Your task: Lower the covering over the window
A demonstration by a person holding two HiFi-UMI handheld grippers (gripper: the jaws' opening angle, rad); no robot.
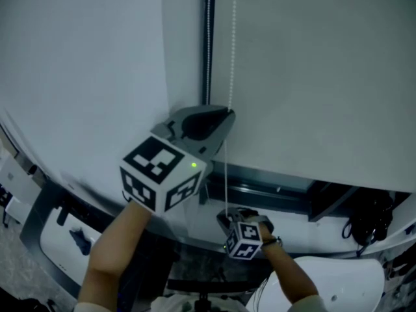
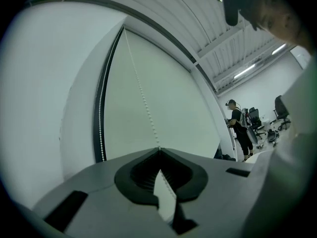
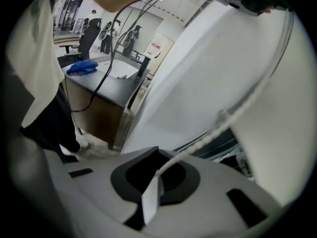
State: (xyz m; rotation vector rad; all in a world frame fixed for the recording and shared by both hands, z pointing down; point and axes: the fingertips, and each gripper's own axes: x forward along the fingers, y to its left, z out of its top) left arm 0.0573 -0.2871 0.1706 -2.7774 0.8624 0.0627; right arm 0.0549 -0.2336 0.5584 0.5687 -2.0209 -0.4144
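Blind (image 1: 312, 70): lower edge sat just above dark frame (image 1: 273, 190); bare wall (image 1: 84, 57) to its left.
Bead chain (image 1: 232, 38): hung before the blind's left edge.
Left gripper (image 1: 223, 117): pinched shut on chain.
Right gripper (image 1: 227, 218): below the blind's lower edge, apparently clamping the same chain.

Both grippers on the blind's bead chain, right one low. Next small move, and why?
Probably open the right gripper and let go: it is clamped low on the bead chain, while the left gripper already grips that chain higher up, ready to pull.
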